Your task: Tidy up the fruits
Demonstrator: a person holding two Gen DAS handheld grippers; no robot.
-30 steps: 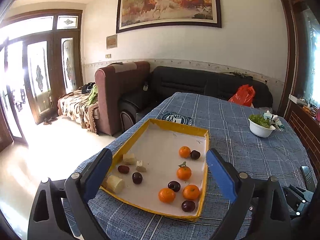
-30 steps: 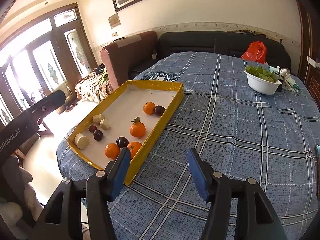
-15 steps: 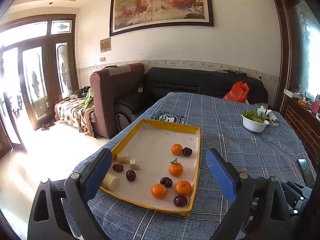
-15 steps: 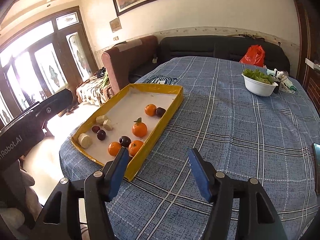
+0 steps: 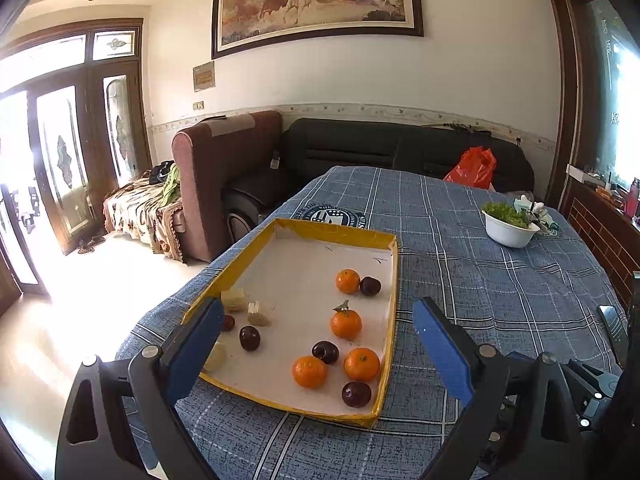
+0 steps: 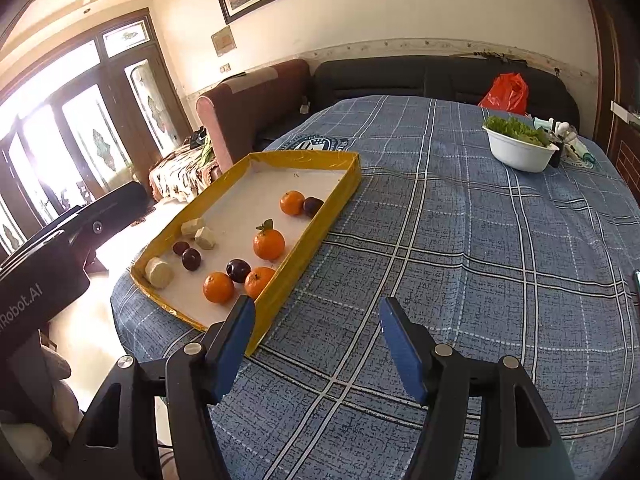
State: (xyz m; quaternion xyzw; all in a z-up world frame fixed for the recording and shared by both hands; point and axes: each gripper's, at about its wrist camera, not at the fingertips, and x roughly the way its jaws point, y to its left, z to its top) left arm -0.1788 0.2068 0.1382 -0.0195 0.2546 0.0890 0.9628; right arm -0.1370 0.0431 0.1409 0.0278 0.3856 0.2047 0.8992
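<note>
A yellow-rimmed tray [image 5: 394, 280] [image 6: 340, 196] with a white floor lies on the blue plaid tablecloth. It holds several oranges [image 5: 346, 323] [image 6: 269, 243], several dark plums [image 5: 249, 337] [image 6: 238, 270] and pale banana pieces [image 5: 258, 313] [image 6: 159, 272]. My left gripper [image 5: 316, 340] is open and empty, held above the tray's near end. My right gripper [image 6: 318, 334] is open and empty over the cloth, just right of the tray's near corner.
A white bowl of greens [image 5: 509, 226] [image 6: 518, 148] stands at the table's far right with small items beside it. A red bag [image 5: 472, 168] lies on the black sofa beyond. A brown armchair [image 5: 224, 168] stands left of the table.
Both grippers have drawn back and risen a little from the tray, so the tray sits lower and farther in view. Both stay open and empty.
</note>
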